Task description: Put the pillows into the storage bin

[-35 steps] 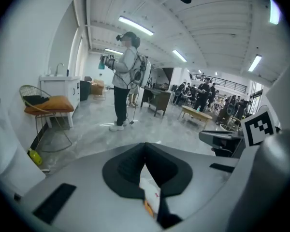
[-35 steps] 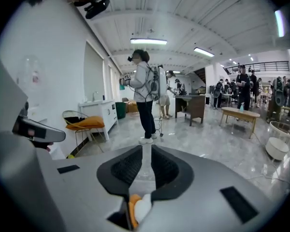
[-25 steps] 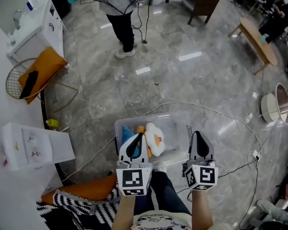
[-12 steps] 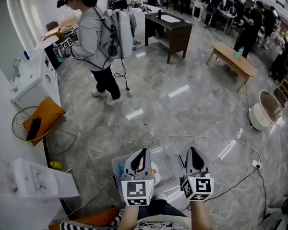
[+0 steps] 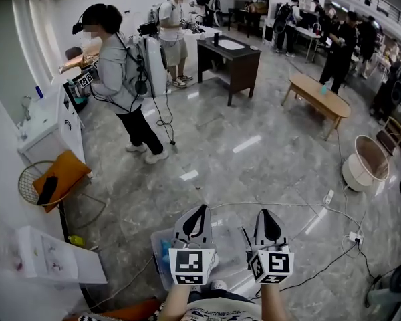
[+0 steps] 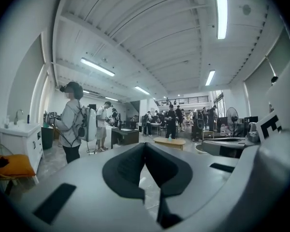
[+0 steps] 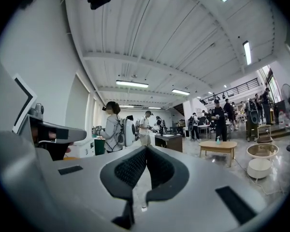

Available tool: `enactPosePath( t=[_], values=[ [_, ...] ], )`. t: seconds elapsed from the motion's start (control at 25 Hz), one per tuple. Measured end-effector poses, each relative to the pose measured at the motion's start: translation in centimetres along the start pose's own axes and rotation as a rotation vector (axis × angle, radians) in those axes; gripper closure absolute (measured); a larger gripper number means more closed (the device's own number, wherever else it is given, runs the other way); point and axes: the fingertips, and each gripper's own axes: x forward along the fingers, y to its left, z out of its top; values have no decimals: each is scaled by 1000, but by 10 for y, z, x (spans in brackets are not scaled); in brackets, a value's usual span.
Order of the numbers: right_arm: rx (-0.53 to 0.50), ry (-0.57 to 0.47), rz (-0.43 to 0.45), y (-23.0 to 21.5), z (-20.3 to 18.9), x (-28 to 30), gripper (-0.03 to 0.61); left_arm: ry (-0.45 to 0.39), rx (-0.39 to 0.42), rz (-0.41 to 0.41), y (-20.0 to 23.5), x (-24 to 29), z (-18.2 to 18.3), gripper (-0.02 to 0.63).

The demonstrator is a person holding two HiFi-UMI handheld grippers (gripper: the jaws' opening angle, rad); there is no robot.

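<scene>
- Fingers of the left gripper (image 6: 145,146) pressed together tip to tip, nothing between them; held up and aimed out over the room.
- Same on the right gripper (image 7: 146,149): fingers shut, empty, raised beside the left one.
- Directly beneath both, on the grey floor (image 5: 254,166): the clear plastic storage bin (image 5: 154,243), mostly hidden by the grippers, with a blue shape (image 5: 164,251) showing at its left end, probably a pillow already in.
- Near left of the bin, at the bottom edge of the head view: part of an orange pillow (image 5: 123,311), not yet in the bin.
- Farther left: an orange cushion (image 5: 63,172) on a wire chair (image 5: 27,179), a dark object lying on it; unclear whether part of the task.
- Likely handling: light, soft and squashy, nothing to break, fabric unlikely to slip.
- Best taken by a corner or seam edge, with a deep pinch of cover and filling; otherwise liable to sag and swing.
</scene>
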Motion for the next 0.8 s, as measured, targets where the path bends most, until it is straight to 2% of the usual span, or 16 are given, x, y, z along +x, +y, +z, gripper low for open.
enactPosePath(
  t=[0.8],
  values=[
    [-9, -16, -52, -53, 3, -22, 568, -18, 14, -45, -55, 15, 2, 601]
  ],
)
